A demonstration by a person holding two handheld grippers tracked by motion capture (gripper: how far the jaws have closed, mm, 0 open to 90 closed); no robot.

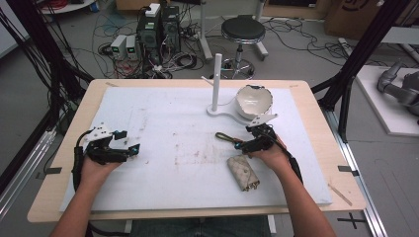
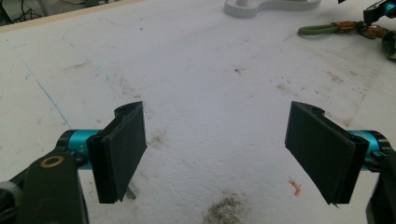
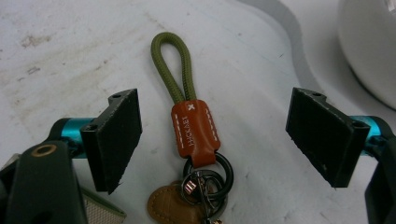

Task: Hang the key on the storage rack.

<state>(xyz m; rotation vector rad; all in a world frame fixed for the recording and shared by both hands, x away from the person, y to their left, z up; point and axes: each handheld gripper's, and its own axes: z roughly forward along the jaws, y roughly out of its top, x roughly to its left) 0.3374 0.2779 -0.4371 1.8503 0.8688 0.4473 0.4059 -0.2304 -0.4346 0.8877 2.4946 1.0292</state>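
A keychain [image 3: 192,130] with an olive cord loop [image 3: 173,65], an orange leather tab and dark metal rings lies flat on the white board. My right gripper [image 3: 212,140] stands open right over it, one jaw on each side of the leather tab, touching nothing. From above, the keychain [image 1: 225,137] sits just left of that gripper [image 1: 245,143]. My left gripper [image 2: 217,154] is open over bare board at the left [image 1: 129,149], with nothing between its jaws. The keychain [image 2: 343,29] also lies far off in the left gripper view.
A white stand with an upright post [image 1: 216,81] holds a white bowl [image 1: 253,100] at the back of the board. A beige quilted pouch [image 1: 243,173] lies near my right wrist. The white board [image 1: 168,123] is stained in the middle.
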